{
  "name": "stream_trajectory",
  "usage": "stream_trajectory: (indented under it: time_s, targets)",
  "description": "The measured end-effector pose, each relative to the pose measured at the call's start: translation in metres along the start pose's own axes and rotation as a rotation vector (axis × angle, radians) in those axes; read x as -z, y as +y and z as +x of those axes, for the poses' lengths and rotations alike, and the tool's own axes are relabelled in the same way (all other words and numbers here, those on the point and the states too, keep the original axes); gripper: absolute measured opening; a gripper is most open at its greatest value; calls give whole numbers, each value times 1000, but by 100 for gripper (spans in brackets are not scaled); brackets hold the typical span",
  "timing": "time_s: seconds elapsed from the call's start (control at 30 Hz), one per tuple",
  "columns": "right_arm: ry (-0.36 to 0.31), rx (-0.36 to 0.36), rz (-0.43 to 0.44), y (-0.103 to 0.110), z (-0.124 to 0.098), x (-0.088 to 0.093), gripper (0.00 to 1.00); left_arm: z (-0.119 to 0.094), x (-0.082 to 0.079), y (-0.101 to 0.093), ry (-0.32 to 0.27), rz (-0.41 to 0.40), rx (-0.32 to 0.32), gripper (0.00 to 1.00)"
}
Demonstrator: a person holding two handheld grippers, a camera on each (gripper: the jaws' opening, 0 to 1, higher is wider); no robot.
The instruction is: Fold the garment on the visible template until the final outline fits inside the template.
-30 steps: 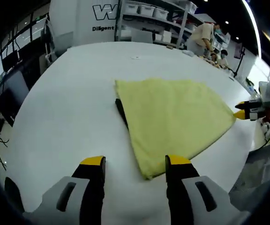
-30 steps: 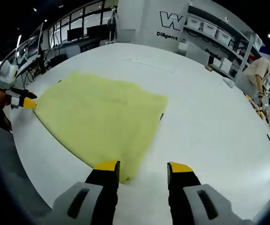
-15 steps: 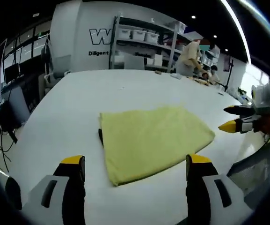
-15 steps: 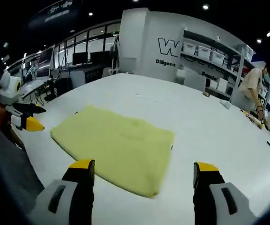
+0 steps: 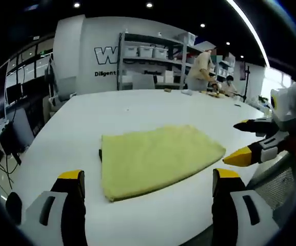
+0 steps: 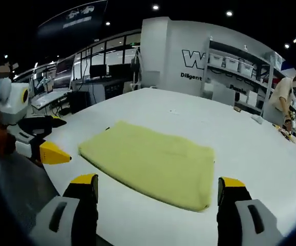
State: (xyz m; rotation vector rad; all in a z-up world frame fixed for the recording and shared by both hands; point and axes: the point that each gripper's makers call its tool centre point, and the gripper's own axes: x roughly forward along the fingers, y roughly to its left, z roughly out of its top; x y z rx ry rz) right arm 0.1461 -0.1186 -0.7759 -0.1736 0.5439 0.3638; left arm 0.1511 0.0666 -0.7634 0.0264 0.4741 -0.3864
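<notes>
A folded yellow garment (image 5: 155, 157) lies flat on the white table (image 5: 96, 115), with a dark strip of the template (image 5: 100, 153) peeking out at its left edge. In the right gripper view the same garment (image 6: 150, 164) lies in mid-table. My left gripper (image 5: 150, 177) is open, held back from the garment's near edge with nothing between its jaws. My right gripper (image 6: 160, 182) is open too, off the cloth. The right gripper (image 5: 248, 141) enters the left gripper view at the right; the left gripper (image 6: 47, 138) shows at the left of the right gripper view.
The table's near edge (image 6: 65, 184) runs close under both grippers. Shelving with boxes (image 5: 148, 54) and a white wall stand behind the table. A person (image 5: 199, 69) stands at the far right end, and desks with monitors (image 6: 86, 72) line the far left.
Both grippers have pulled back from the garment's corners and opened wide, leaving the garment lying folded on the table. Both views now sit lower and farther from the cloth.
</notes>
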Motion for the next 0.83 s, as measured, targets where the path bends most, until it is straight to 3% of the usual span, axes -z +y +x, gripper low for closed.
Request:
stream_trajectory:
  time_s: [0.17, 0.23, 0.27, 0.83]
  targets:
    - [18, 11, 3, -2, 0, 7, 99, 2, 1, 4, 0, -7, -14, 98]
    - [-19, 23, 0, -5, 2, 1, 99, 4, 2, 6, 1, 0, -21, 98]
    - [28, 17, 23, -5, 5, 10, 99, 5, 4, 9, 12, -20, -27, 98]
    - [5, 22, 13, -6, 2, 9, 99, 3, 6, 13, 7, -5, -53, 95]
